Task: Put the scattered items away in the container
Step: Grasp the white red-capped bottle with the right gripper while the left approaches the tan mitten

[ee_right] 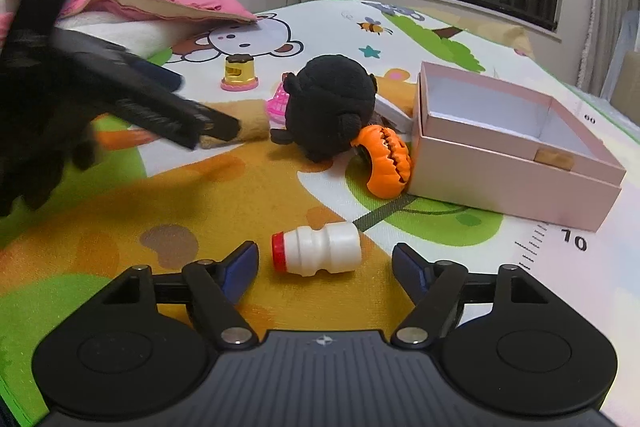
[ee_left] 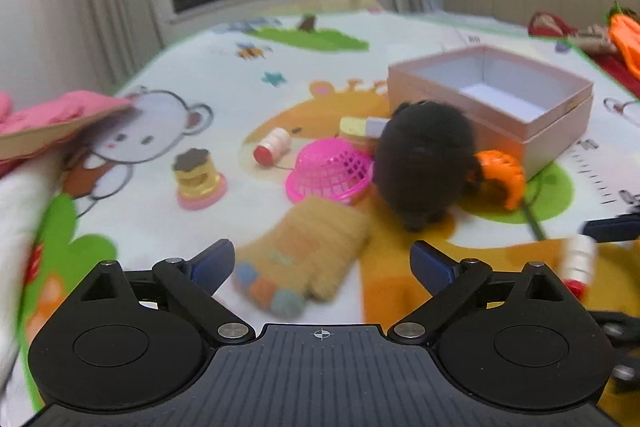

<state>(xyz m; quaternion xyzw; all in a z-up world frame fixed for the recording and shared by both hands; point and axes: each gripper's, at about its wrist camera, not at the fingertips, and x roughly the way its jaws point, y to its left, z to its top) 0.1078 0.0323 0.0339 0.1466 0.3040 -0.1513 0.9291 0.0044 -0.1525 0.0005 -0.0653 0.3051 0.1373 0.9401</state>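
Cartoon play mat (ee_right: 400,27) holds pink box (ee_right: 516,183), interior bare.

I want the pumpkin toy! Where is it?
The orange pumpkin lies mid-frame in the right wrist view, between the black plush and the pink box.

Matt pink cardboard box (ee_right: 516,183) with white paper lining, fuzzy black plush toy (ee_right: 328,107), glossy white plastic bottle (ee_right: 320,253) with red cap, ridged orange plastic pumpkin (ee_right: 388,163), pink plastic mesh basket (ee_left: 332,171), knitted tan sock (ee_left: 304,251), smooth printed play mat (ee_right: 248,183)
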